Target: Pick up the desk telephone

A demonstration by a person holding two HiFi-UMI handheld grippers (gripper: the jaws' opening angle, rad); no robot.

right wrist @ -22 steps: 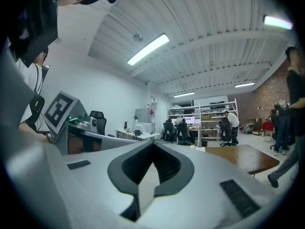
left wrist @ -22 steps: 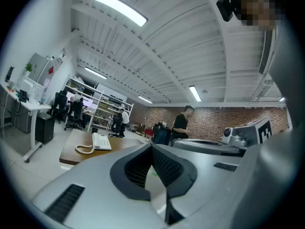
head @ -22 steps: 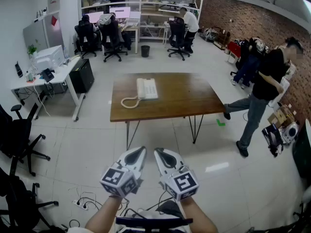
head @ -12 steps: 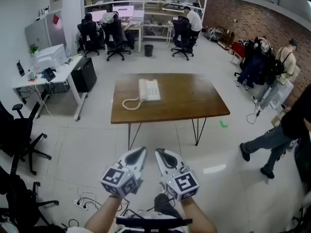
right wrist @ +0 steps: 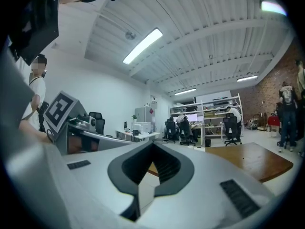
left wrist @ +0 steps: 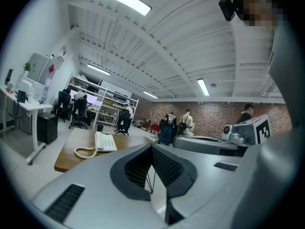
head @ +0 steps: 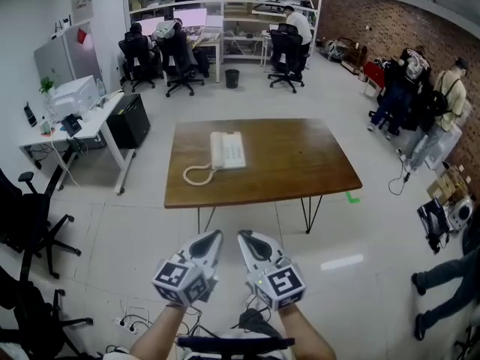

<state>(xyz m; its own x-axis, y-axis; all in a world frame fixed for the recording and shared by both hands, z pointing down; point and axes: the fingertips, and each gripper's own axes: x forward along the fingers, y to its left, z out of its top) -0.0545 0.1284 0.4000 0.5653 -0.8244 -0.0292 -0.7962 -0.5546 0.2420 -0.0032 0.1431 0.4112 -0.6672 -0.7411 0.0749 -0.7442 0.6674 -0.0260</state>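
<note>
A white desk telephone with a coiled cord lies on the left half of a brown wooden table; the left gripper view shows the telephone ahead to the left. My left gripper and right gripper are held side by side over the floor, well short of the table's near edge. Both are shut with nothing between the jaws. In the gripper views the left gripper and right gripper point level towards the room.
Black office chairs stand at the left, beside a white desk with a printer. Cables lie on the floor near my feet. People stand by the brick wall at right; a walker's legs are at lower right.
The table and telephone have drawn slightly nearer and lower in the head view. The person at the right has walked towards the lower right, now mostly out of frame. Both grippers kept their pose.
</note>
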